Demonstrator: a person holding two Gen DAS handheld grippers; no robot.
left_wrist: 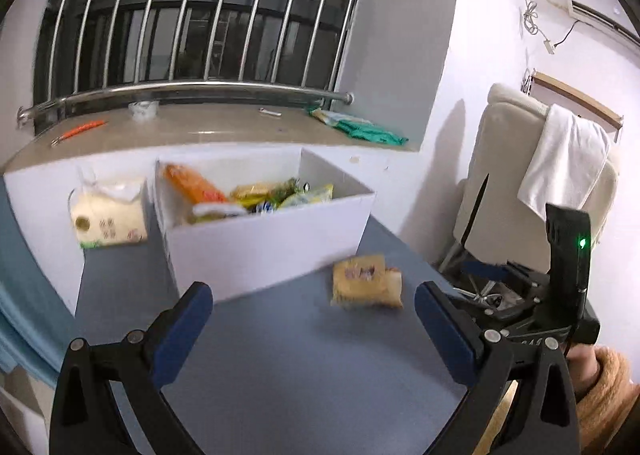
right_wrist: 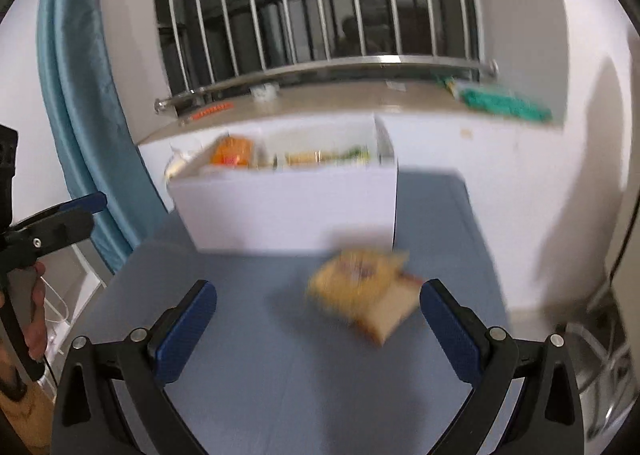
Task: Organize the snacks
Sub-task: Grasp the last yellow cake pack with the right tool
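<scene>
A yellow snack packet [left_wrist: 366, 281] lies on the blue table [left_wrist: 304, 351] just in front of the white box [left_wrist: 264, 243], near its right corner. The box holds several snack packs, an orange one [left_wrist: 194, 185] at its left. My left gripper [left_wrist: 314, 301] is open above the table, the packet ahead between its fingertips. In the right wrist view the same packet [right_wrist: 362, 293] is blurred, lying close before the open right gripper [right_wrist: 318, 299], nearer its right finger [right_wrist: 450, 329]. The white box [right_wrist: 288, 211] stands behind it.
A bagged toilet roll [left_wrist: 108, 217] sits left of the box. A window ledge [left_wrist: 224, 127] with green cloth [left_wrist: 368, 129] runs behind. A chair with a white towel [left_wrist: 564, 163] stands at the right. A blue curtain [right_wrist: 76, 103] hangs at the left. The other gripper [left_wrist: 560, 295] is beside mine.
</scene>
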